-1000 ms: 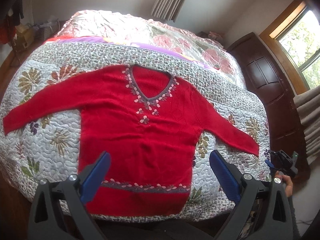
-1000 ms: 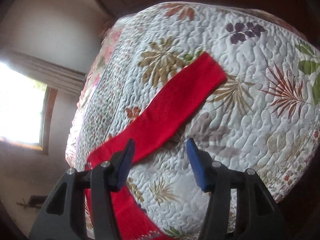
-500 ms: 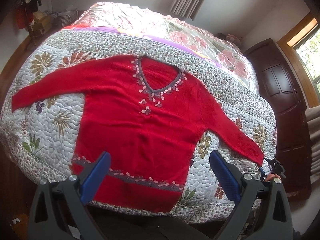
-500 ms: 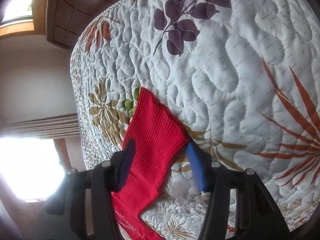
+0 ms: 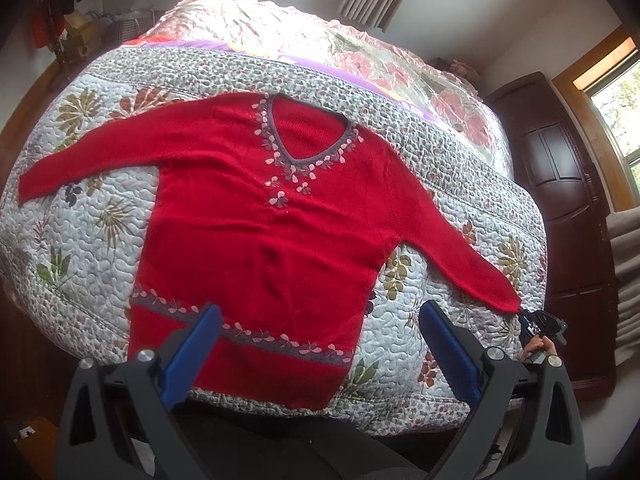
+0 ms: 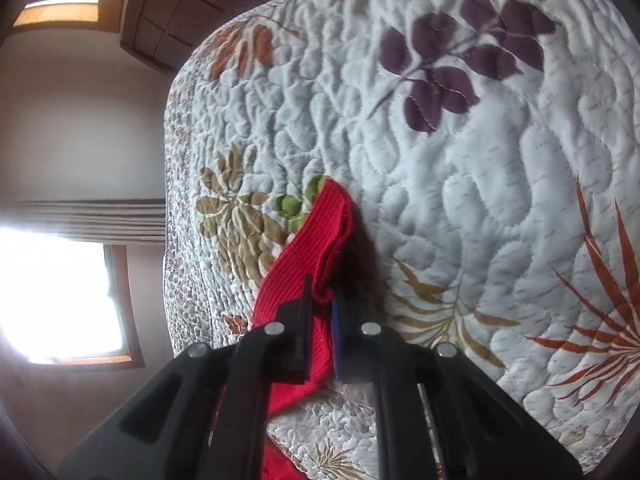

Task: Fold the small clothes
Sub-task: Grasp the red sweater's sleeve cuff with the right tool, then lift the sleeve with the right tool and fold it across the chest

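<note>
Already the right gripper (image 6: 320, 320) had pinched its blue pads onto the cuff (image 6: 332, 220) at lower centre of its frame, while the left gripper (image 5: 320, 352) hung wide open and empty over the hem. Soft, light knit, the red sweater (image 5: 272, 216) looked apt to sag and stretch, so cuffs, shoulders and hem seemed the surest holds. It lay flat, sleeves spread, across the quilted bed (image 5: 80, 216), its V-neck trimmed with petals.
</note>
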Available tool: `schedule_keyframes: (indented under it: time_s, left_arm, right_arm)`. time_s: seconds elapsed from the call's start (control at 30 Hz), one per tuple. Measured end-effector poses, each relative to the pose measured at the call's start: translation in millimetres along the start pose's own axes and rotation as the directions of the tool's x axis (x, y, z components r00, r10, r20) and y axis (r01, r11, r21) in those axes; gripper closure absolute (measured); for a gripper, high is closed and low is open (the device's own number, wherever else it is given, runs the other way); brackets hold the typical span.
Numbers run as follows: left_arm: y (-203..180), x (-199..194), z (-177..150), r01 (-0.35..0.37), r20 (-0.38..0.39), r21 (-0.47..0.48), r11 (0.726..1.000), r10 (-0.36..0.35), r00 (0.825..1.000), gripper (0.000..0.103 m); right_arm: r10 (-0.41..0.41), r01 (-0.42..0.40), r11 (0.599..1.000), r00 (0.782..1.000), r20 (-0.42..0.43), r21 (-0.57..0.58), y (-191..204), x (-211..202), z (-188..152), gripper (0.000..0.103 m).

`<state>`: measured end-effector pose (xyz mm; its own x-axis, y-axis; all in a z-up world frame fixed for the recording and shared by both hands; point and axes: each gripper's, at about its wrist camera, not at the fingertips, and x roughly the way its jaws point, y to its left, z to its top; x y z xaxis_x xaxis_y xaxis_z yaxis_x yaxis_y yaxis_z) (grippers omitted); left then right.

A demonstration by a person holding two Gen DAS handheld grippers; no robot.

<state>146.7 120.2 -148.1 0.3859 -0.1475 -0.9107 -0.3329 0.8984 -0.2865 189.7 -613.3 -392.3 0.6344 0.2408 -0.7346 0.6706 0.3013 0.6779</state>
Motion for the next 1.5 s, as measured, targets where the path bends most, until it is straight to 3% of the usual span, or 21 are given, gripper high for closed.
schedule_keyframes:
  time_s: [0.17, 0.33, 0.47, 0.87, 1.27, 1.5]
  left_arm:
    - [18, 1, 4, 0.021, 0.004, -0.051, 0.999, -0.020, 1.000, 0.004]
    - [36, 7, 12, 0.042, -0.006, -0.052, 0.998, -0.042, 0.999, 0.004]
    - [51, 12, 19, 0.065, -0.038, -0.073, 0.995, -0.068, 0.997, 0.004]
    - [91, 11, 49, 0.135, -0.023, -0.087, 0.987, -0.138, 0.990, 0.004]
    - [134, 17, 80, 0.164, -0.036, -0.091, 0.982, -0.168, 0.985, 0.004]
    - [160, 25, 103, 0.165, -0.041, -0.080, 0.983, -0.169, 0.985, 0.004]
  right_arm:
    - [0.011, -0.006, 0.990, 0.999, 0.033, -0.144, 48, -14, -16, 0.097]
    - [0.025, -0.009, 0.955, 0.998, 0.050, -0.296, 105, -25, -45, 0.097]
    - [0.041, -0.014, 0.917, 0.997, 0.060, -0.398, 150, -30, -72, 0.097]
    - [0.085, -0.052, 0.775, 0.996, 0.022, -0.630, 266, -22, -174, 0.097]
    - [0.071, -0.094, 0.684, 0.996, -0.062, -0.723, 329, 23, -274, 0.097]
    - [0.021, -0.106, 0.629, 0.993, -0.119, -0.770, 349, 67, -334, 0.097]
